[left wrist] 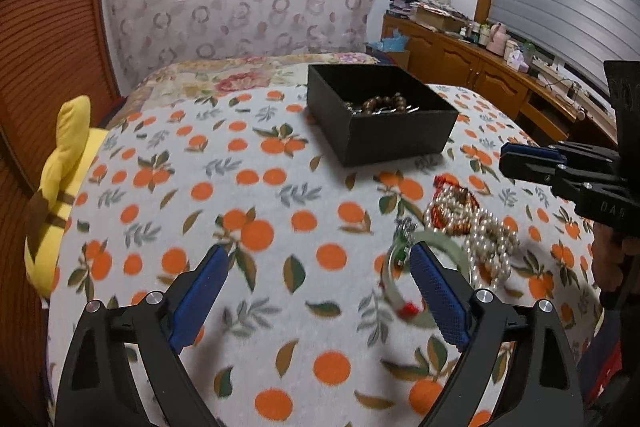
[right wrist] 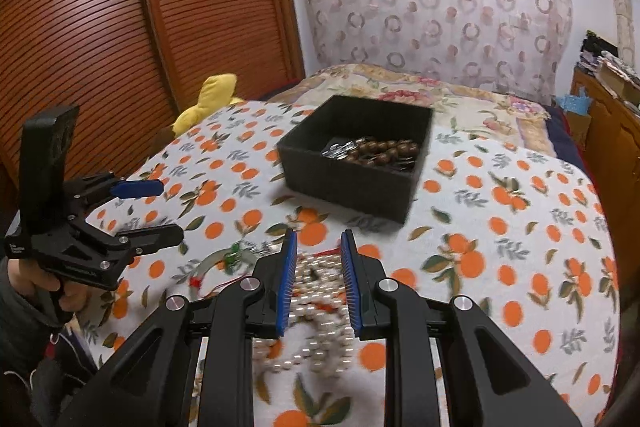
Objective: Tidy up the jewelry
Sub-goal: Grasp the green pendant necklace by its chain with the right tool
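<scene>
Pearl strand (right wrist: 316, 311) lies heaped on the bed (right wrist: 500, 267), tangled w/ a red-orange beaded piece (left wrist: 456, 207), right under the right tool (right wrist: 318, 287). In the right wrist view the pearls fill the gap btwn the two blue pads and spill toward the camera below them, so the heap is dead ahead of that tool, a bit low. Blurred there, so can't tell if the pads touch any bead yet. Right tool's gap is narrow but not closed; nothing gripped as far as I can see.

Just beside the pearls, on the left-tool side: a pale green bangle (left wrist: 424, 267) w/ a red thread knot, flat on the bed. The left tool (left wrist: 316, 291) is spread wide, holding nothing; its right-hand pad (left wrist: 436, 295) sits over the bangle's ring, the other pad well apart from it.

Farther out, past both piles: the black box (left wrist: 380, 115), open top, already holding brown wooden beads (right wrist: 384, 151) and something silvery. A yellow plush toy (left wrist: 60, 187) sits at the bed's far-left edge.

Judgement: the right tool is nearer the pearls, straight ahead of it. The heap has no clear long axis, so closing angle matters little; lift, then carry fwd to the box. Loose loops may trail or snag the red piece.
</scene>
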Demonstrator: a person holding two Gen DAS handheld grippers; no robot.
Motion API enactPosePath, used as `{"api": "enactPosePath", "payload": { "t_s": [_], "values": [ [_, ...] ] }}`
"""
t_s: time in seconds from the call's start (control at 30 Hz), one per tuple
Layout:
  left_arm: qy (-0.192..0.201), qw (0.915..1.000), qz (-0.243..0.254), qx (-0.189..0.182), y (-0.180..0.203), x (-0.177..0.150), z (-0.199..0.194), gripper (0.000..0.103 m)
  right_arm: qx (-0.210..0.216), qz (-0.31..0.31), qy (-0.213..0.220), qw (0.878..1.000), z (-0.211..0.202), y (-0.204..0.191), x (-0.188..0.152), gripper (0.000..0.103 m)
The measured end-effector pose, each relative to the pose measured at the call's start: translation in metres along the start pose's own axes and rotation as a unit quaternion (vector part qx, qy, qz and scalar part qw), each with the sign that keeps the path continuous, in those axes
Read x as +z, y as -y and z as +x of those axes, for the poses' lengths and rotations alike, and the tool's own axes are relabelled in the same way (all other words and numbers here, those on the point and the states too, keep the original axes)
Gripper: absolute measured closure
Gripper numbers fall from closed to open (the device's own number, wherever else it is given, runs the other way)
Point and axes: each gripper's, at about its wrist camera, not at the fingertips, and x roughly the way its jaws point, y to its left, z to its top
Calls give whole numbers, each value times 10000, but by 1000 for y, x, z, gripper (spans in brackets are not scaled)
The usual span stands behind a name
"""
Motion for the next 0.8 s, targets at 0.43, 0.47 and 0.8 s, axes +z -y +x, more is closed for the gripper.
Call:
{"api": "enactPosePath", "payload": {
  "t_s": [0.43, 0.47, 0.8],
  "values": [
    [20, 9995, -278, 155, -28, -16, -13, 15, 442, -596, -514, 9959, 44, -62, -6, 78],
    [25, 9995, -289, 154, -30, -17, -14, 15, 435, -649, -572, 9953, 47, -66, -7, 78],
    [65, 9992, -365, 118, -35, -18, -15, 15, 247, -629, -949, 9932, 68, -69, -12, 79]
  ]
}}
